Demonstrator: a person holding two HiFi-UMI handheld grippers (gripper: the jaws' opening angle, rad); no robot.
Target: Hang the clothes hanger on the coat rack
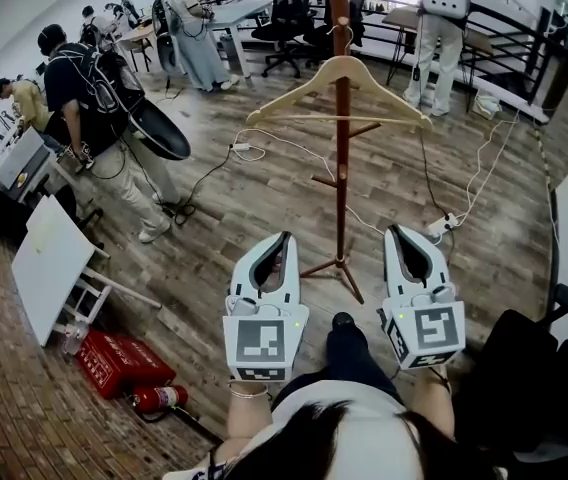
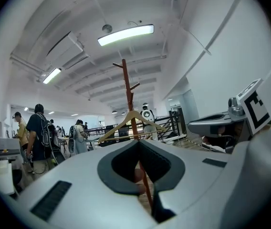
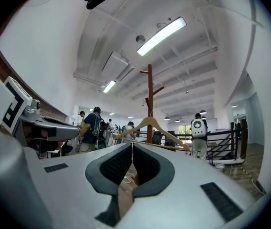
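Head view: the pale wooden clothes hanger (image 1: pixel 289 96) hangs on the tall red-brown wooden coat rack (image 1: pixel 341 188). The left tool (image 1: pixel 278 240) and right tool (image 1: pixel 401 232) sit well short, with open plank floor (image 1: pixel 214 228) between them and the rack — yet the black shoe (image 1: pixel 343 321) near the rack's feet could jolt it.

Left gripper view: jaws together, empty.

Right gripper view: likewise.

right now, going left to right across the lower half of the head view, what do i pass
white board → red case → left gripper → coat rack → right gripper → black chair
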